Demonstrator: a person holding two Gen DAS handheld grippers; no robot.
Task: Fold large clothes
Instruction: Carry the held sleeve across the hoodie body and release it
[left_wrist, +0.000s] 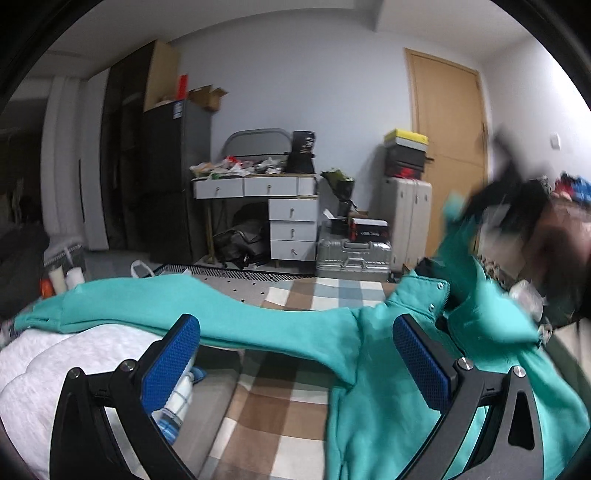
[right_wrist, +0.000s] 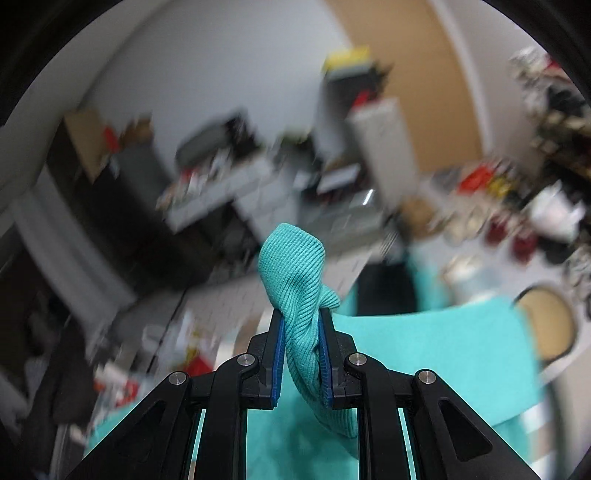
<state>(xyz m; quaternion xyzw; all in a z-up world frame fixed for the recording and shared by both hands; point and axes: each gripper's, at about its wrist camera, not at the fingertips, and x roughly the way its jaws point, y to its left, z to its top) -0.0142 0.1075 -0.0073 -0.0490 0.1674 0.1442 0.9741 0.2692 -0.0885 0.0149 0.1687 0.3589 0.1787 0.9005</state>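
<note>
Teal hoodie (left_wrist: 280, 321), sleeve outstretched, ribbed cuff (right_wrist: 295, 266) pinched

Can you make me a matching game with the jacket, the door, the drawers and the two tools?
Things:
1. jacket
2. door
3. drawers
4. left tool
5. right tool

Descriptions:
A. white, under a messy desk
B. open, holding nothing
C. teal, spread over the bed
D. tan wood, closed
E. shut on a ribbed teal cuff

Pairs: 1-C, 2-D, 3-A, 4-B, 5-E
</note>
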